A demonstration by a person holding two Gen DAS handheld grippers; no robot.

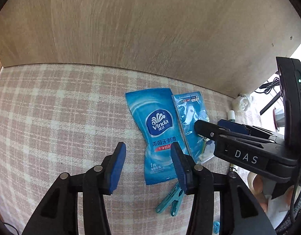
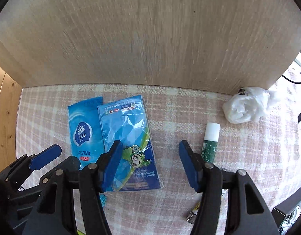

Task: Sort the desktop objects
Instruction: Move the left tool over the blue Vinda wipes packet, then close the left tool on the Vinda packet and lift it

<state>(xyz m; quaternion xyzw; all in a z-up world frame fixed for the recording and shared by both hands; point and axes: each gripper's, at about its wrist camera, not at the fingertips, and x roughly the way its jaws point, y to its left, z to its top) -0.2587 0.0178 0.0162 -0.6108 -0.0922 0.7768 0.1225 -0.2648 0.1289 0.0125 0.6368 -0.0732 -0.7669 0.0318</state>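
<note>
Left wrist view: the left hand-held gripper (image 1: 148, 166) fills the lower frame, its blue pads spread wide with nothing between them. Just beyond its right finger, low and right of centre, lies a teal clothes peg (image 1: 171, 201) on the pink checked surface (image 1: 52, 117). Further up, mid-frame, a blue Vinda wipe packet (image 1: 158, 131) lies flat, with a blue clear-wrapped card packet (image 1: 189, 121) touching its right edge. The right hand-held gripper (image 1: 207, 125) reaches in from the right edge over that card packet.

Right wrist view: the right hand-held gripper's jaws stand wide apart and empty at lower centre, its left pad over the card packet's lower part. Right of centre, just beyond the right finger, lies a white-capped green tube (image 2: 210, 141). At upper right a crumpled white plastic bag (image 2: 246, 105) sits against the wooden back panel (image 2: 150, 39).
</note>
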